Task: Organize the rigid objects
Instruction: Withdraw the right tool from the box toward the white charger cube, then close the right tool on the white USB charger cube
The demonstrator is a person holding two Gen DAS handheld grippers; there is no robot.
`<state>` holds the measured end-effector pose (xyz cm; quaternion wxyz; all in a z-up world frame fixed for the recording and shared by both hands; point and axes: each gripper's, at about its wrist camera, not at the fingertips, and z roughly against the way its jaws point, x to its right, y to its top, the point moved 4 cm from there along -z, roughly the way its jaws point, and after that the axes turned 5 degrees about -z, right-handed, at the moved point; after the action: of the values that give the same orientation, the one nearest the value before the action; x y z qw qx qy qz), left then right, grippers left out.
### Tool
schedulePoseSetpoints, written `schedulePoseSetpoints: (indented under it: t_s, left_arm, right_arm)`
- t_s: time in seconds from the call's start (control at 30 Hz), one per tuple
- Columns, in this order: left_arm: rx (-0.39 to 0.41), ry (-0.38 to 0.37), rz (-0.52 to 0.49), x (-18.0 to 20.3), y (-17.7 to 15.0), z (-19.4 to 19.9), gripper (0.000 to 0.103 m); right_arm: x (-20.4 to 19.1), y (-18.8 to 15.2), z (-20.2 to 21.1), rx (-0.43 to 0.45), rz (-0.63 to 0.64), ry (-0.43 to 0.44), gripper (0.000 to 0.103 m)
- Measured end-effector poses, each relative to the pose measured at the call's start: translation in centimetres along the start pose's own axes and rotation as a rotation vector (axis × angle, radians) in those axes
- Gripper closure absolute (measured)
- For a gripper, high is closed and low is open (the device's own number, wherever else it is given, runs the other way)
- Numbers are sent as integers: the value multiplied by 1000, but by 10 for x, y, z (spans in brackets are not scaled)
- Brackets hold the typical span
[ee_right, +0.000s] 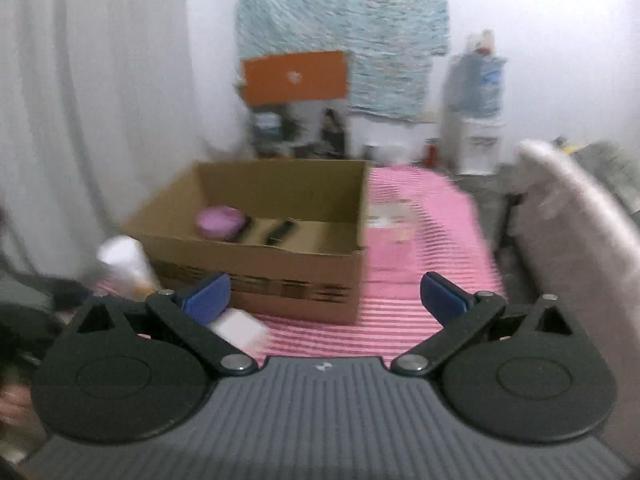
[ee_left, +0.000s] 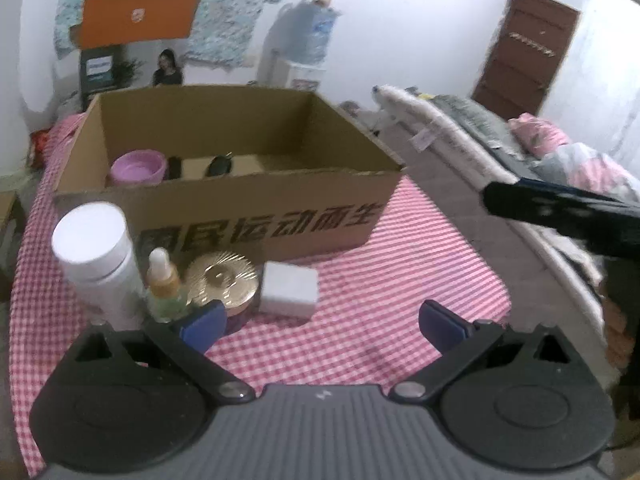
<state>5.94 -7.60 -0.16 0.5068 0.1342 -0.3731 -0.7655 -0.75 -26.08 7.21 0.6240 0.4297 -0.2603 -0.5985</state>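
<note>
- The left tool [ee_left: 322, 320] stands wide open with nothing between its blue pads [ee_left: 440, 322], aimed down at a row of loose things on the checked cloth [ee_left: 400, 280] over the bench.
- That row sits just in front of the cardboard box [ee_left: 248, 216]: a white bottle [ee_left: 96, 256] on the left, a small dropper bottle [ee_left: 164, 280] beside it, a gold-lidded jar [ee_left: 222, 278], then a white block [ee_left: 289, 289] on the right.
- The box already holds a pink bowl [ee_left: 138, 166] and a dark item or two beside it; the rest of its floor looks free.
- The right tool [ee_right: 324, 300] is also fully open and empty, facing the box [ee_right: 280, 276]; its view is blurred, so I cannot say exactly what it is lined up on, though the white block [ee_right: 240, 330] lies near its left pad.
- Judged step: reaching for the next item to put in the box.
- The white block looks the easiest pick: flat sides, clear space to its right.
- Centre the pads on opposite flat faces before closing, and come in low enough to grip below its top edge.
- The jar and dropper bottle are touching or nearly so; a pad pushed between them could tip the dropper.
- Lift clear of the box's front wall before moving in.
</note>
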Motion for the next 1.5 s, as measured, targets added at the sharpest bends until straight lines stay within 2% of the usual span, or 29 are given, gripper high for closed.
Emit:
schedulePoseSetpoints:
  t_s: [0.1,0.2,0.4,0.6,0.67,0.83,0.93,1.1,1.2,1.33,1.5]
  left_arm:
    - [-24,7,-8,-4,-4,-7,0]
    - [-14,6,-26,-4,-8,-14,0]
    - [-30,14,-156,12,-15,-33,0]
    - [-93,3,-255,25,-21,-58,0]
    - [-111,2,-242,23,-21,-65,0]
    - [-122,-7,-200,15,-18,-77,3]
    - [-121,-12,-194,12,-17,-80,7]
    - [-132,-33,-167,11,-16,-87,19]
    - [-131,-41,-122,5,-15,-90,21]
    - [-129,-53,-82,0,-13,-87,24]
    - [-142,-75,-108,8,-20,-84,25]
  right_arm:
    - [5,-9,-7,0,-78,35,1]
    - [7,-16,-19,-23,-119,51,1]
    - [12,-30,-52,-139,-275,190,1]
    - [10,-39,-91,-237,-303,218,4]
    - [8,-39,-104,-268,-299,245,9]
    - [3,-38,-141,-365,-305,328,37]
    - [0,-38,-161,-410,-295,340,50]
    - [-5,-43,-191,-469,-285,357,56]
    - [-7,-48,-199,-502,-295,376,57]
    - [-5,-53,-194,-519,-305,390,57]
    - [2,-62,-176,-534,-339,387,57]
